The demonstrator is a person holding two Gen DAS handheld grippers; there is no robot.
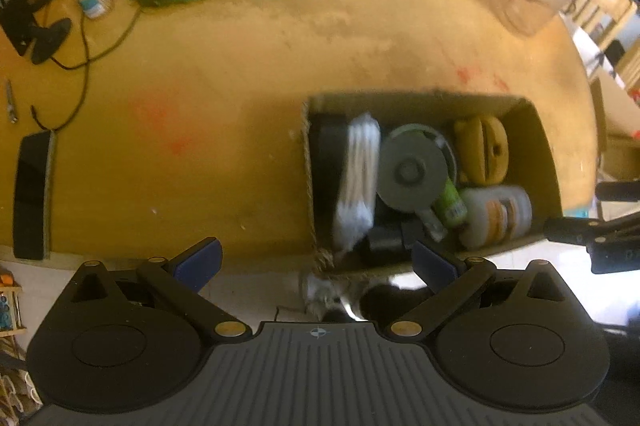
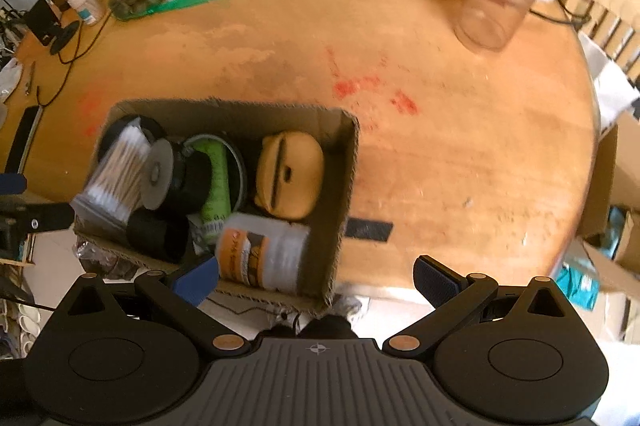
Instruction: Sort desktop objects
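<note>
The desk (image 2: 460, 162) spreads beyond my jaws. The cardboard box (image 1: 544, 162) sits ahead of my left gripper (image 1: 316, 264), left of my right gripper (image 2: 316, 278), holding cotton swabs (image 1: 356, 182). Both jaws gape wide, empty.

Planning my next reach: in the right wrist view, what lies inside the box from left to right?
Cotton swab pack → grey disc → green tube → yellow pouch, all in the cardboard box.
</note>
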